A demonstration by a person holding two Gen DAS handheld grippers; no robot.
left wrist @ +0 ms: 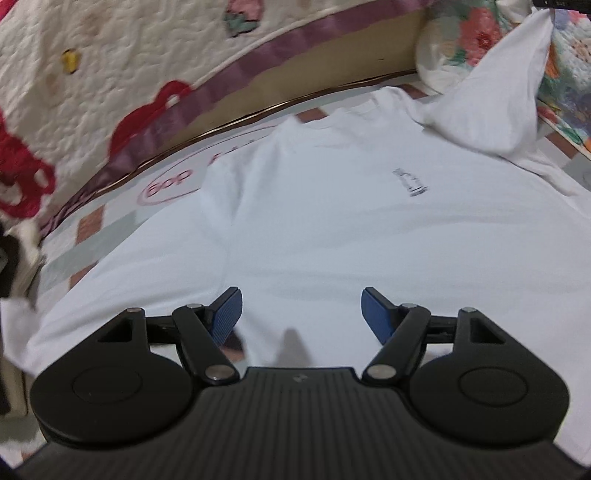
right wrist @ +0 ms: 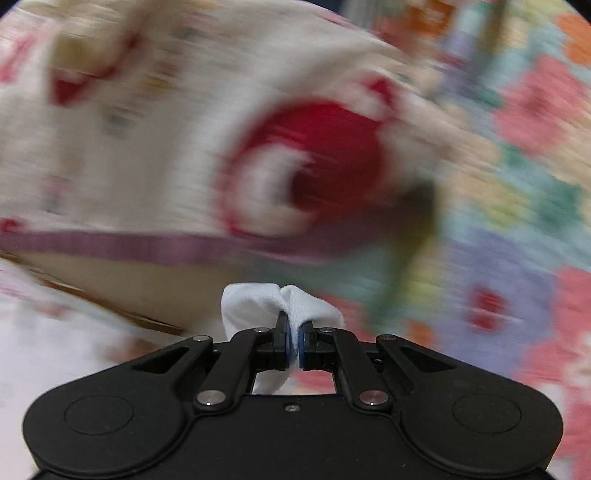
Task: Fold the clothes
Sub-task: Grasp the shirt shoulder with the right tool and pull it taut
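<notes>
- The white T-shirt lies spread flat on a patterned mat, its small dark chest print facing up and its collar toward the far edge of the mat.
- One sleeve of the T-shirt is pulled up off the mat into a taut peak at the far right corner, rising toward a dark object at the top edge of the left wrist view; what that object is cannot be told there.
- The left gripper hovers over the near part of the T-shirt, its blue-padded jaws spread wide with nothing between them; only the shirt's flat cloth shows in the gap.
- The right gripper has its jaws clenched on a bunched fold of the same white cloth, which puffs out just past the fingertips and also hangs below them.
- Beyond the T-shirt's collar stands a cream quilt with red shapes and a purple border.
- A floral blanket sits behind the lifted sleeve; the right wrist view is heavily blurred.
</notes>
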